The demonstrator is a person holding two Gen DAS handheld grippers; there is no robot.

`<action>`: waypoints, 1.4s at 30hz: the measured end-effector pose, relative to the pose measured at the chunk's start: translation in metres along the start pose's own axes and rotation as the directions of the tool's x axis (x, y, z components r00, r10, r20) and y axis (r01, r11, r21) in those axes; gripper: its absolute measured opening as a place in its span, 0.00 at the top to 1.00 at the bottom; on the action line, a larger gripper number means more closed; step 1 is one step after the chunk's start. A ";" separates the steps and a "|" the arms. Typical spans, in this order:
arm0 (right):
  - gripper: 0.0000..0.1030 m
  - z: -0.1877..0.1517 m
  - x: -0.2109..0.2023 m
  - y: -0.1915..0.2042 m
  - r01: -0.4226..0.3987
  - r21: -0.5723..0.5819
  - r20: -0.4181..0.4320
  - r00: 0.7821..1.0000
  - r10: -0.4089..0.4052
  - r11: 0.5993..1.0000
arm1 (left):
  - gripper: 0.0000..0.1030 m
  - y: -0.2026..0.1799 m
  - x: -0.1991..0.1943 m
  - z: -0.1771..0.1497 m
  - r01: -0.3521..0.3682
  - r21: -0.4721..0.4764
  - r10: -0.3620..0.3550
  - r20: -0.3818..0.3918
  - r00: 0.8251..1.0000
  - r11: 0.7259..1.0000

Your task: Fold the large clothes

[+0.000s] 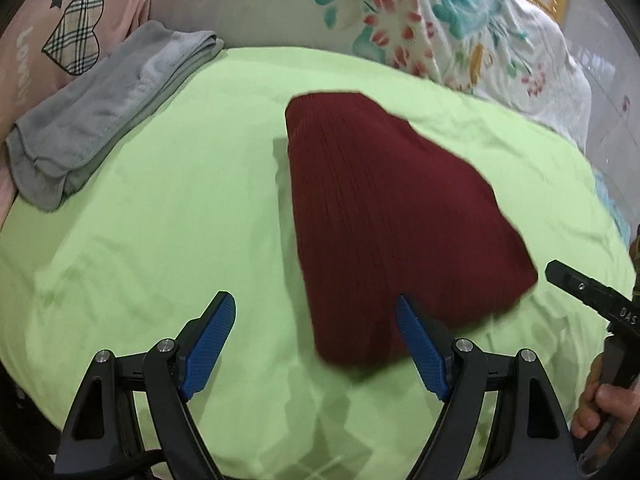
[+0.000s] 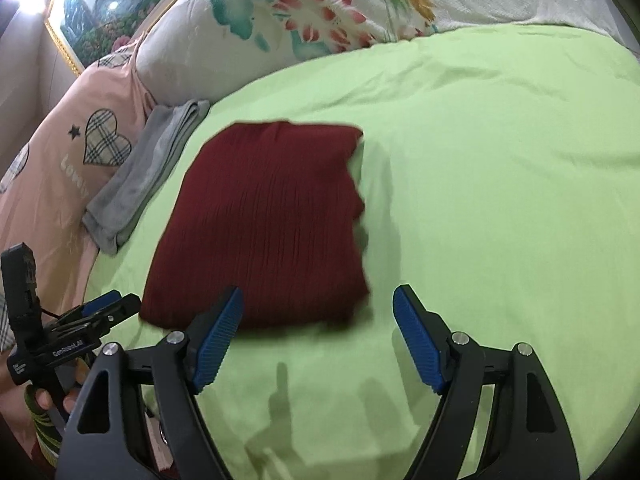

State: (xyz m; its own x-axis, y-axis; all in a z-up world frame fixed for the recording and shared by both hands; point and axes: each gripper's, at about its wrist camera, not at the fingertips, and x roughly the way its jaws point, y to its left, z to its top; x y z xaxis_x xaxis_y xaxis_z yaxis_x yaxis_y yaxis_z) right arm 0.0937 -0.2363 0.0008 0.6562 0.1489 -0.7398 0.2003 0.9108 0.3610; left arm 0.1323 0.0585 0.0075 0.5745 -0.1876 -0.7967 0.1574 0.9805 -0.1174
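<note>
Folded sweater (image 1: 392, 216) lies flat on the bedsheet (image 1: 180, 208), just ahead of my two claws. My left gripper (image 1: 316, 344) hangs over the sheet at the sweater's near edge, its right finger over the cloth; my right gripper (image 2: 318, 332) sits at the near edge too, left finger over the sweater, right finger over bare sheet. Folded towel (image 1: 108, 108) lies to the sweater's left, apart from it, against the heart pillow (image 1: 60, 32) at the far left. Behind sweater and towel, the floral quilt (image 1: 420, 20) is bunched along the sheet's far side. A framed picture (image 2: 120, 8) stands behind the pillow.
</note>
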 end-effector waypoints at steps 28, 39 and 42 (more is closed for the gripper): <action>0.20 0.037 0.035 0.000 0.025 0.020 -0.041 0.999 -0.024 0.999 | 0.07 0.007 0.029 0.026 -0.040 -0.005 0.040 -0.035 0.999 0.999; 0.20 -0.049 -0.026 0.039 -0.007 -0.092 -0.069 0.998 0.001 0.996 | 0.07 0.002 -0.034 -0.063 -0.092 0.046 0.095 -0.059 0.994 0.995; 0.20 -0.058 -0.036 0.043 0.002 -0.114 -0.073 0.997 -0.010 0.993 | 0.07 0.001 -0.051 -0.068 -0.113 0.065 0.115 -0.023 0.993 0.991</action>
State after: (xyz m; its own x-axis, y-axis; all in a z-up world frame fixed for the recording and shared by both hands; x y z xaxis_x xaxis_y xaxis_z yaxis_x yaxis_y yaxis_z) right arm 0.0366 -0.1798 0.0099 0.5995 0.1671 -0.7828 0.1174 0.9490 0.2925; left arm 0.0481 0.0734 0.0075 0.5705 -0.0721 -0.8181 0.1428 0.9897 0.0123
